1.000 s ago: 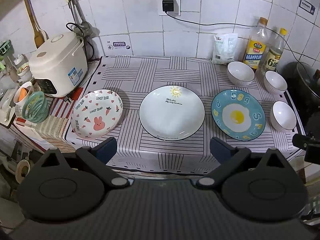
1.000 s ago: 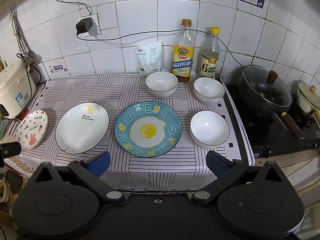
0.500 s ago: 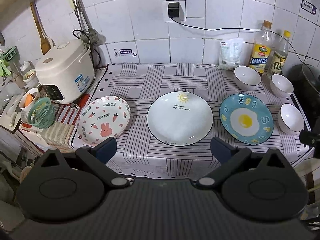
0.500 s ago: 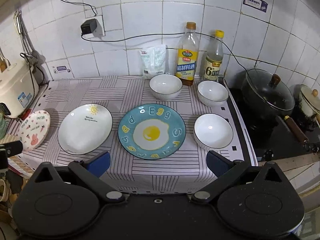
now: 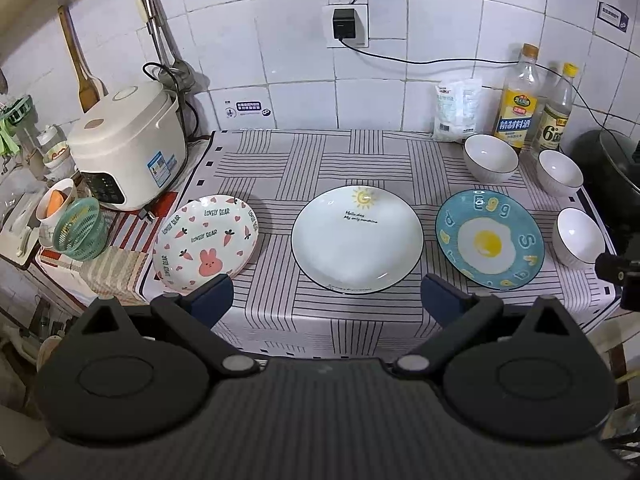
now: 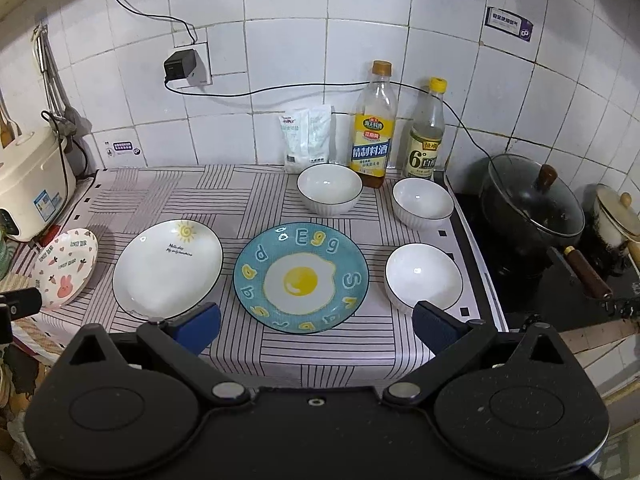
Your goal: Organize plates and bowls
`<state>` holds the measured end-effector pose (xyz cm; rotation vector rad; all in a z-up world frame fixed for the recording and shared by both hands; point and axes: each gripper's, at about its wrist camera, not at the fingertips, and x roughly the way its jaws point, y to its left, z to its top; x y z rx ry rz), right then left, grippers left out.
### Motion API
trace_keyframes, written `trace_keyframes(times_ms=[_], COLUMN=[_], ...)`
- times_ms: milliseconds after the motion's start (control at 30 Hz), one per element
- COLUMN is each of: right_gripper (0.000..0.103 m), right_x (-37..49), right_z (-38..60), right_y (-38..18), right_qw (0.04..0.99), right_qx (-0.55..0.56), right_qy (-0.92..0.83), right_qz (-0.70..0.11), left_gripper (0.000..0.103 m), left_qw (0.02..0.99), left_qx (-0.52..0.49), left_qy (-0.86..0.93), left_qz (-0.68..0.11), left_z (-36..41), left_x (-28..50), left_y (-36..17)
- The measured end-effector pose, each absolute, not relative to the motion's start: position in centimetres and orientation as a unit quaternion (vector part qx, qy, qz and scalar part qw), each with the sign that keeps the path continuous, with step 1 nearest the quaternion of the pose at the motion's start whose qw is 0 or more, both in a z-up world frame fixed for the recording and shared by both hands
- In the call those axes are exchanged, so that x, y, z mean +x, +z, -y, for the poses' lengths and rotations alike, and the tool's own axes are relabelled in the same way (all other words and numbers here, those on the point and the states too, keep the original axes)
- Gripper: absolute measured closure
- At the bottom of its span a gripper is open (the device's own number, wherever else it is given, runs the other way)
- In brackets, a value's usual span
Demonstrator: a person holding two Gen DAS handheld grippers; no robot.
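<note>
Three plates lie in a row on the striped cloth: a pink rabbit plate (image 5: 206,242) (image 6: 64,266) at left, a white sun plate (image 5: 357,238) (image 6: 167,269) in the middle, a blue fried-egg plate (image 5: 489,239) (image 6: 301,277) at right. Three white bowls stand right of them: back bowl (image 6: 329,188) (image 5: 490,157), back right bowl (image 6: 422,203) (image 5: 559,172), front bowl (image 6: 423,276) (image 5: 578,236). My left gripper (image 5: 327,300) is open and empty, before the counter's front edge below the sun plate. My right gripper (image 6: 317,326) is open and empty, below the egg plate.
A rice cooker (image 5: 126,144) and a green basket (image 5: 80,229) stand at left. Two bottles (image 6: 374,124) and a white bag (image 6: 307,138) stand against the tiled wall. A black lidded pot (image 6: 532,206) sits on the stove at right. A cable runs along the wall.
Both grippers have drawn back and up from the counter, so the plates and bowls look smaller and lower. Nothing on the counter has moved. Both jaws stay open.
</note>
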<state>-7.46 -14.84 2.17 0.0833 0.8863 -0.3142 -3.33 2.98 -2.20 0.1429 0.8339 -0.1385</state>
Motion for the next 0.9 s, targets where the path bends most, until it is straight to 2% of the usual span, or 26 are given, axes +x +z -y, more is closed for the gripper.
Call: trace_keyframes(times_ms=[600, 767, 900], right_gripper=[0.0, 0.0, 0.0], right_x=[-7.0, -6.9, -6.7], right_z=[15.2, 15.5, 16.1], right_y=[1.7, 2.0, 1.4], right_qw=[0.89, 0.913, 0.945], right_qx=[0.04, 0.06, 0.069], right_qy=[-0.145, -0.111, -0.051], right_qz=[-0.43, -0.387, -0.316], left_gripper=[0.002, 0.002, 0.002], left_qw=[0.911, 0.911, 0.911], left_qx=[0.068, 0.069, 0.052], left_qy=[-0.075, -0.084, -0.085], left_qz=[-0.399, -0.398, -0.401], left_z=[-2.5, -2.3, -3.2], left_x=[-3.3, -2.4, -0.9], left_y=[-1.6, -1.1, -2.6])
